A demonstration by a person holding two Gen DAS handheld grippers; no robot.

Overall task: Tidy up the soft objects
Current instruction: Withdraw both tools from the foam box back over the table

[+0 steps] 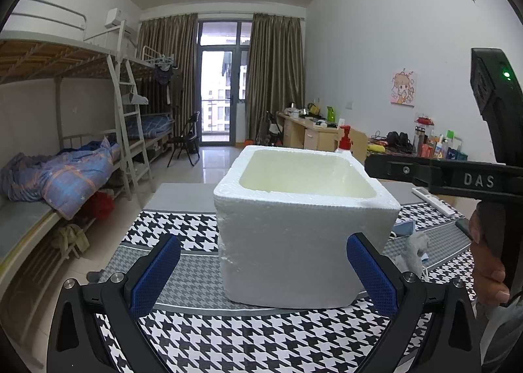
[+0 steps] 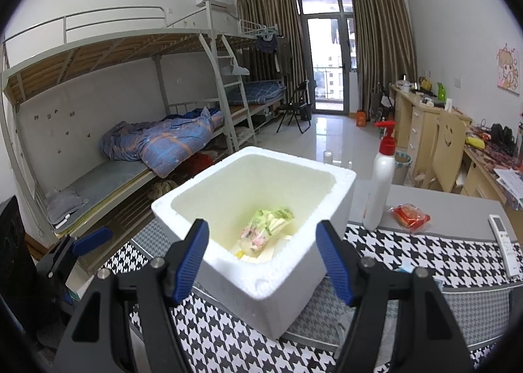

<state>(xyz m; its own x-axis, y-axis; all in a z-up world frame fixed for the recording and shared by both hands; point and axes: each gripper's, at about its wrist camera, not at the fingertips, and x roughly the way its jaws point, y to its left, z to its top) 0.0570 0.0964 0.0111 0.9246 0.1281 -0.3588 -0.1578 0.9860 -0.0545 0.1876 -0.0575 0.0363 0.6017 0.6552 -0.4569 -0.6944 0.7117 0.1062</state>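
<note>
A white foam box (image 1: pixel 304 235) stands on the houndstooth tablecloth (image 1: pixel 228 340). In the right wrist view the box (image 2: pixel 261 275) holds a green and pink snack bag (image 2: pixel 264 231) on its floor. My right gripper (image 2: pixel 263 258) is open and empty, hovering above the box's near corner. My left gripper (image 1: pixel 263 270) is open and empty, low in front of the box's near wall. A grey soft toy (image 1: pixel 413 250) lies right of the box. A red snack packet (image 2: pixel 410 216) lies on the table beyond the box.
A white pump bottle with a red top (image 2: pixel 380 186) stands right of the box. A white remote (image 2: pixel 505 242) lies at the table's right edge. Bunk beds (image 2: pixel 147 131) fill the left of the room, desks (image 2: pixel 425 111) the right.
</note>
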